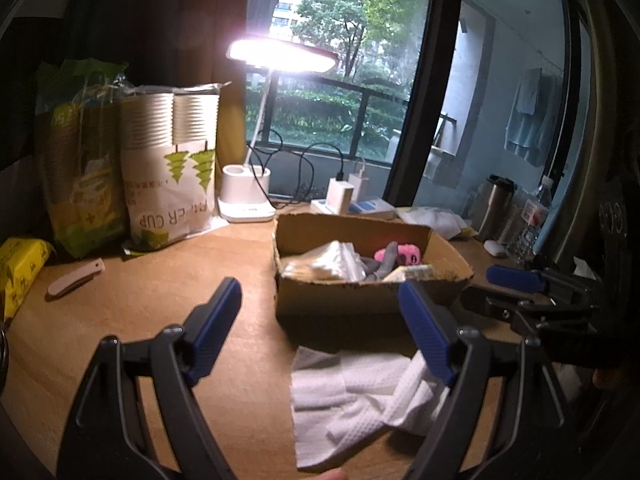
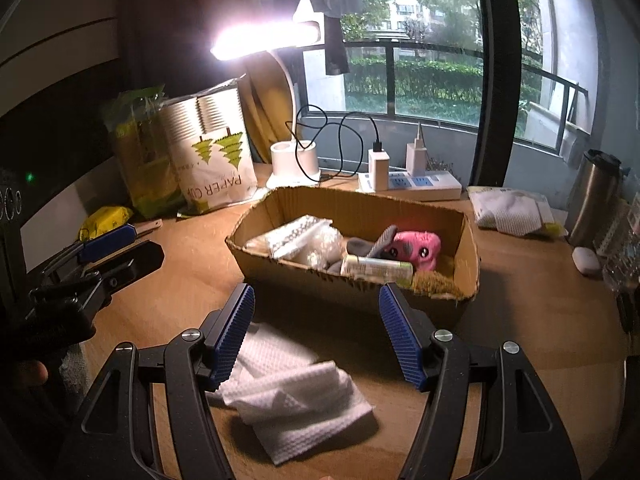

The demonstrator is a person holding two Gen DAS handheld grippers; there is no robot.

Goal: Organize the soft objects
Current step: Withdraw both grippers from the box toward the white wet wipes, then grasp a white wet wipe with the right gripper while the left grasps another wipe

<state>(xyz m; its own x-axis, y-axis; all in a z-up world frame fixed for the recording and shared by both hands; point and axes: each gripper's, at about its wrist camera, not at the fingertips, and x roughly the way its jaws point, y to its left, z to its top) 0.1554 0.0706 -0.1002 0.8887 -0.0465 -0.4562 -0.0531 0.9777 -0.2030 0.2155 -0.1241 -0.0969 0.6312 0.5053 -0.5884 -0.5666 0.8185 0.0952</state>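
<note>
two pairs of hand-held tongs hang above a wooden surface by a window. the left tongs stand spread with nothing between their blue pads, and the right tongs are likewise spread and empty. a crumpled white waffle-textured cloth lies loose on the surface just in front of a low cardboard box, below both pairs of tongs and touched by neither. inside the box sit a pink plush toy, a grey sock-like piece, clear plastic packets and a pale green-and-cream pack against the near wall. behind the box a lit white desk lamp glares over a power strip with chargers plugged in. a bag of paper cups leans at the rear left, a yellow pack lies nearby, and a steel flask stands at the right edge.
</note>
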